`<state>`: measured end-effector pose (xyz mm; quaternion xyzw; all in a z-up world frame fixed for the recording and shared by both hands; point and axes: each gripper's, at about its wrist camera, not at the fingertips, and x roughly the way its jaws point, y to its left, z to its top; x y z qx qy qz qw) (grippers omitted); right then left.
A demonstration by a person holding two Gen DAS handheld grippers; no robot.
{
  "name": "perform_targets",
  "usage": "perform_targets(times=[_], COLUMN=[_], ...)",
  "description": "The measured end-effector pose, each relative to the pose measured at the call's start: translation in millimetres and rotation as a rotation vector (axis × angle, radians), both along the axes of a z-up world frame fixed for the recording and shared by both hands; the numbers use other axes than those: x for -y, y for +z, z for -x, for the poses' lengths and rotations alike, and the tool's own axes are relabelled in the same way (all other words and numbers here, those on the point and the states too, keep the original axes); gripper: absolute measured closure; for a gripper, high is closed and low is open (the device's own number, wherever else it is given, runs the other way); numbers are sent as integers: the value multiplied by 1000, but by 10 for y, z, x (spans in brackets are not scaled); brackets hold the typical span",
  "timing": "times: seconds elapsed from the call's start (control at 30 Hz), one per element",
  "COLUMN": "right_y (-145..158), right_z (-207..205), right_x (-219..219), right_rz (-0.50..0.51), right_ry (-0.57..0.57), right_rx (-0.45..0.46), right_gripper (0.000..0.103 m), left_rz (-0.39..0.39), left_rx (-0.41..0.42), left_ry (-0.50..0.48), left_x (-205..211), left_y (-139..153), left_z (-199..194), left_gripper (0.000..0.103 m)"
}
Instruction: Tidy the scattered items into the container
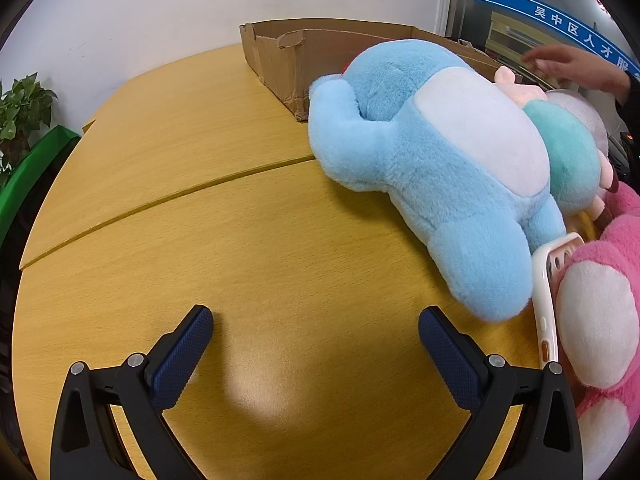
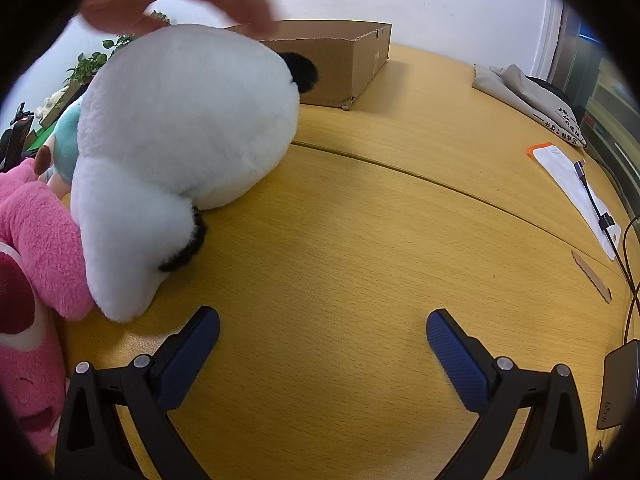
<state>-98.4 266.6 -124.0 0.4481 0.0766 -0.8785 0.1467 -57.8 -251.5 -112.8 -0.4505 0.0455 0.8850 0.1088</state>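
Four plush toys [image 1: 440,168] before cardboard box [image 1: 280,56], phone [image 1: 546,300] alongside.

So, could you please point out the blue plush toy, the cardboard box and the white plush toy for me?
blue plush toy [image 1: 432,184], left wrist view, on its blue body beside the white belly.
cardboard box [image 2: 340,60], right wrist view, on its front wall.
white plush toy [image 2: 188,120], right wrist view, on its rounded white body.

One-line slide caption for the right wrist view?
Open right gripper faces white plush toy beside pink plush; cardboard box behind.
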Motion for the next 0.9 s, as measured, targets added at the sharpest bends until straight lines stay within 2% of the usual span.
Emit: perform_targets(times=[0.53, 0.7, 0.8, 0.9], right_y=[-1, -1, -2, -2], right_z=[0, 1, 1, 1], right_x=[-1, 1, 0, -1], right_rz=[0, 0, 0, 0], right_ry=[-1, -1, -1, -1], right_rx=[0, 0, 0, 0], right_gripper=[0, 0, 0, 0], left_rz=[-1, -1, -11, 2], left_rx=[1, 5, -50, -152], left_ry=[35, 37, 89, 169], left_x=[-84, -103, -128, -193], left_y=[-2, 10, 108, 400], left_z=[126, -77, -343, -635], left_gripper=[0, 0, 0, 0])
